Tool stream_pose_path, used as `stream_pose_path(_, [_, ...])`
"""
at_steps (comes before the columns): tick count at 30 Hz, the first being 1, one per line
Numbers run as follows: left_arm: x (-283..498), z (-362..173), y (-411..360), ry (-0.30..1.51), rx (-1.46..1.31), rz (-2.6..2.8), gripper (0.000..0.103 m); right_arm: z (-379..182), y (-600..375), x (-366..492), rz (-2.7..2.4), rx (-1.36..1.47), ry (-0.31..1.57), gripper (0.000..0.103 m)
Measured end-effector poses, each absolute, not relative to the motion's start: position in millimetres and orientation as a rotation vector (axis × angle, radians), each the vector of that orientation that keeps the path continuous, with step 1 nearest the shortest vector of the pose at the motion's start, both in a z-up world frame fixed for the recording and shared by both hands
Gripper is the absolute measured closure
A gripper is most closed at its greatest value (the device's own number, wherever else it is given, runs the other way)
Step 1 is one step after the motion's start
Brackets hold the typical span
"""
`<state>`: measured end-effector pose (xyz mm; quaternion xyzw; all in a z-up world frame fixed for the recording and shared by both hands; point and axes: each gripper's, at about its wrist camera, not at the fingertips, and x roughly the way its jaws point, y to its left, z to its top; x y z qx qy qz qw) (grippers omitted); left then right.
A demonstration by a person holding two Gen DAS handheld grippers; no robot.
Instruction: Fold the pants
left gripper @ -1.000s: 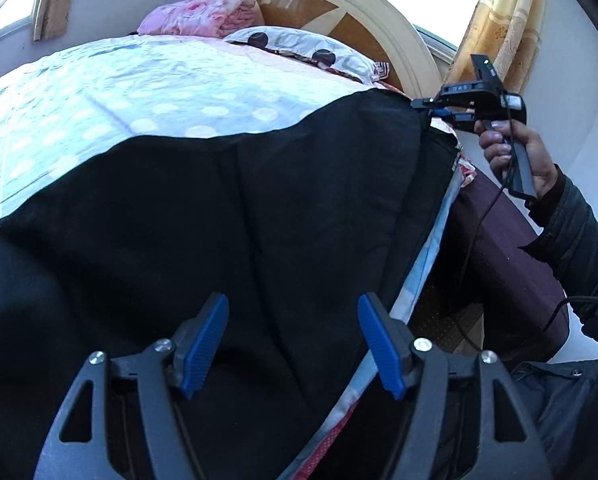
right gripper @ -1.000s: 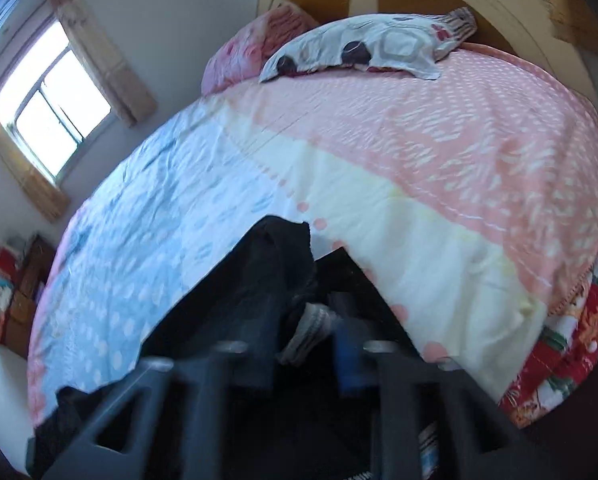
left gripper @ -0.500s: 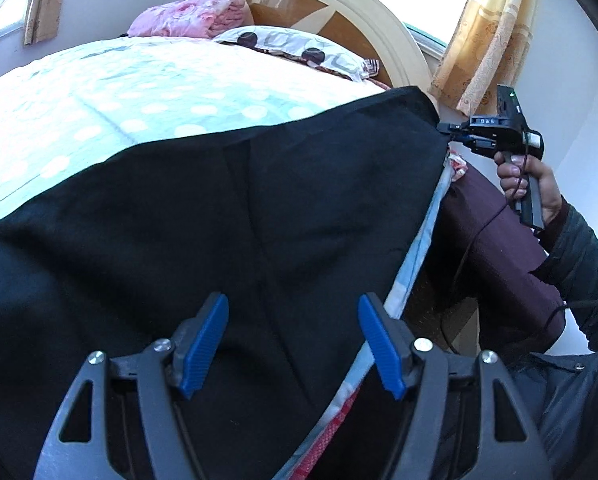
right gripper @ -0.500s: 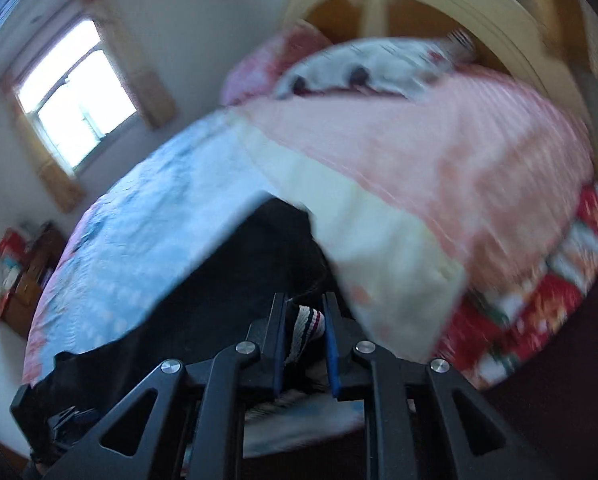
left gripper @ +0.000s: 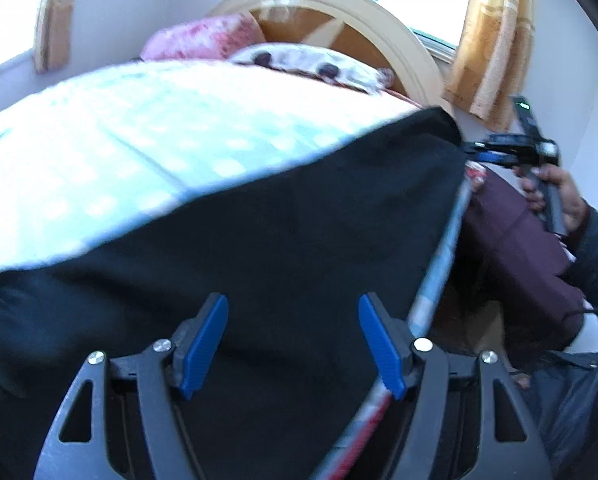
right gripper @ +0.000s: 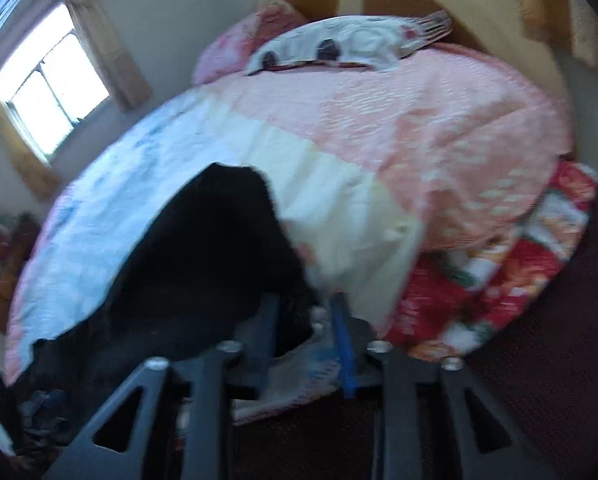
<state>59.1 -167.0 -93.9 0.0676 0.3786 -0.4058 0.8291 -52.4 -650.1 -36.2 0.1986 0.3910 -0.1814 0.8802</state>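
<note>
Quilt (right gripper: 399,128), pillows (right gripper: 339,44), headboard (left gripper: 363,12), curtains (left gripper: 495,40)

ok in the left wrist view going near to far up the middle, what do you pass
left gripper → black pants → pale blue quilt → white spotted pillow → wooden headboard

Home bedroom: quilted bed (right gripper: 439,128), pillows (right gripper: 351,46)

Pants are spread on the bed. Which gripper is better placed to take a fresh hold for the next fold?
Probably the right gripper: its jaws have just been opening at the corner of the pants, fabric between them. The left gripper hovers open over the flat middle.
</note>
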Motion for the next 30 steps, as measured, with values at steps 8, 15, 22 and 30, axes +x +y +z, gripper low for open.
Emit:
stream_pose_path(8, [110, -83, -143, 0.807, 0.04, -0.736, 0.021, 2, -580, -46, -0.225, 0.266, 0.669, 0.05])
stream_pose_path(15, [98, -110, -159, 0.865, 0.086, -0.766, 0.021, -32, -569, -26, -0.199, 0.189, 0.837, 0.05])
stream_pose_path(22, [93, -111, -153, 0.877, 0.055, -0.775, 0.021, -50, -627, -56, -0.45, 0.363, 0.866, 0.045])
stream_pose_path(30, [79, -108, -147, 0.864, 0.015, -0.779, 0.021, 0, -581, -27, -0.219, 0.306, 0.674, 0.045])
